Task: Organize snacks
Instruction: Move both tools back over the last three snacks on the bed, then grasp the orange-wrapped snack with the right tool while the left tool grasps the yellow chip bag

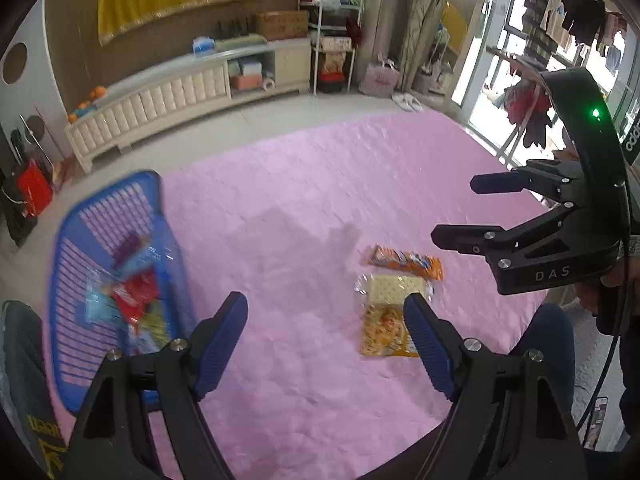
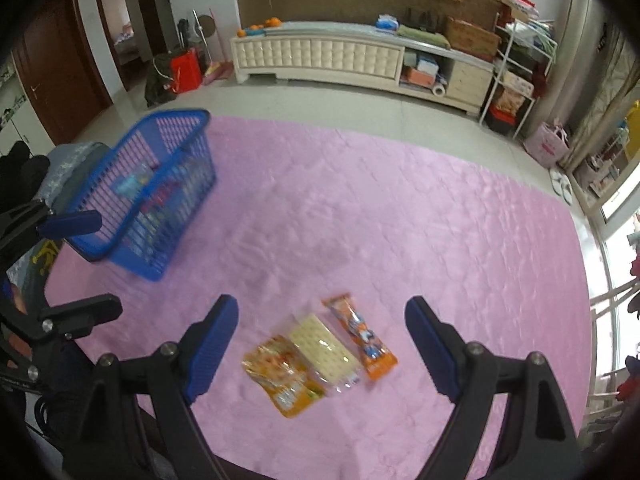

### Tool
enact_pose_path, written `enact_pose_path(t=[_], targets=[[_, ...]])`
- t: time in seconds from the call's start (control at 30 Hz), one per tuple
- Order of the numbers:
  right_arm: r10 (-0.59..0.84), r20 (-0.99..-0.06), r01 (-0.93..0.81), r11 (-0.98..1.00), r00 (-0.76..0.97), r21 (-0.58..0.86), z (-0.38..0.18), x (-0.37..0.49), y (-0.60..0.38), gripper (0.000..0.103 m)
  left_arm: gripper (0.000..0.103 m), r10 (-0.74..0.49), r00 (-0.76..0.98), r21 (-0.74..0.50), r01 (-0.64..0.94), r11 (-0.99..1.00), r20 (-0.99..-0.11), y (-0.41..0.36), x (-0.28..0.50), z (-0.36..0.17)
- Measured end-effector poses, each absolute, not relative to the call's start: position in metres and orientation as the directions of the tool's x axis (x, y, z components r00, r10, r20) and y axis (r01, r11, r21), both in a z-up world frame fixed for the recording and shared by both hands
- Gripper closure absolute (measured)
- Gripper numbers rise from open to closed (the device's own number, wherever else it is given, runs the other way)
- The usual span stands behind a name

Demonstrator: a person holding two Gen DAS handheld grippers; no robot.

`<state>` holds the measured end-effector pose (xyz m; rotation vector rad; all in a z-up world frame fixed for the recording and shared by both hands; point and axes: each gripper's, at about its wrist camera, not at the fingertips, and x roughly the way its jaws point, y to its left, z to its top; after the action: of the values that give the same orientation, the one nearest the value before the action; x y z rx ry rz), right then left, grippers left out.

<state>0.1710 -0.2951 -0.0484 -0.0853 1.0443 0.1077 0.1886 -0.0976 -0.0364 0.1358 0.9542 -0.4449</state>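
On the mat point(image 2: 360, 208), a basket point(image 2: 152, 192) with snack packets in it sits at the left. Three packets lie side by side nearer the front: a pouch point(image 2: 286, 380) leftmost, a cracker pack point(image 2: 322, 346) in the middle, a wrapped bar point(image 2: 362, 338) rightmost. A low cabinet point(image 2: 320, 58) stands behind the mat along the wall.

Little can be read. The letters "DAS" stand in pale print on the black body of the right claw point(image 1: 460, 208), at three o'clock in the left wrist view. Just above it, at the frame's edge, a dark strap point(image 1: 632, 138) shows white letters "addi" — cut off there. The snack wrappers' print is too blurred to read.
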Motion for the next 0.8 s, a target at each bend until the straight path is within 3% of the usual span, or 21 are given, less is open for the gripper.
enact_pose_path(t=[0.53, 0.63, 0.8], targets=[[0.074, -0.918, -0.174, 0.985, 0.389, 0.006, -0.147, 0.182, -0.338, 0.019, 0.024, -0.272, 0.264, -0.126, 0.464, 0.877, -0.925, -0.156, 0.21, -0.154], [0.089, -0.929, -0.168, 0.985, 0.36, 0.03, -0.162, 0.187, -0.343, 0.024, 0.024, -0.285, 0.234, -0.142, 0.485, 0.863, -0.93, -0.166, 0.207, -0.164], [0.103, -0.938, -0.17, 0.984, 0.33, 0.048, -0.176, 0.195, -0.349, 0.042, 0.024, -0.291, 0.199, -0.147, 0.528, 0.836, -0.936, -0.184, 0.205, -0.17]])
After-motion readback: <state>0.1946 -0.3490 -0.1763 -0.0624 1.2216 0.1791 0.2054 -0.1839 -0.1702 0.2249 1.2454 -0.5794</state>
